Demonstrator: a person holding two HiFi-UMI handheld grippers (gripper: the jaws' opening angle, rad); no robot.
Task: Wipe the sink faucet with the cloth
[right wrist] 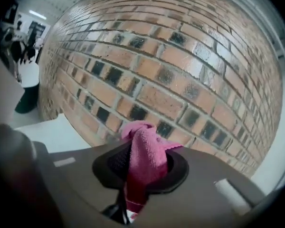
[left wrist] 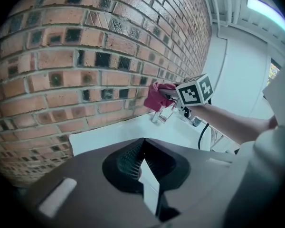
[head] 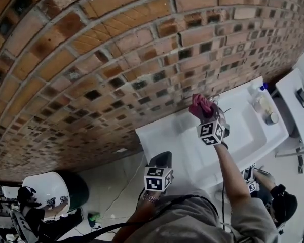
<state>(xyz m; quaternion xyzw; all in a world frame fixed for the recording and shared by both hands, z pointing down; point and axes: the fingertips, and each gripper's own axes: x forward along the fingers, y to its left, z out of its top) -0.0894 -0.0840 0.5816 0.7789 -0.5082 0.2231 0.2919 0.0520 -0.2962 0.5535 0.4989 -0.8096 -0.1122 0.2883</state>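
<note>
A white sink [head: 248, 135] stands against a brick wall [head: 101, 59]. My right gripper [head: 204, 113] is shut on a pink cloth [head: 201, 106] and holds it against the top of the chrome faucet [head: 216, 102] at the sink's back edge. In the left gripper view the cloth [left wrist: 157, 95] covers the faucet's top and the metal spout [left wrist: 162, 114] shows under it. In the right gripper view the cloth [right wrist: 145, 151] bunches out between the jaws, hiding the faucet. My left gripper [head: 161, 158] hangs shut and empty before the sink's front left corner.
Bottles [head: 261, 104] and a small jar [head: 272, 118] stand on the sink's right end. A white counter [head: 294, 97] lies further right. A person [head: 281, 205] crouches at lower right; a round white table [head: 46, 187] stands at lower left.
</note>
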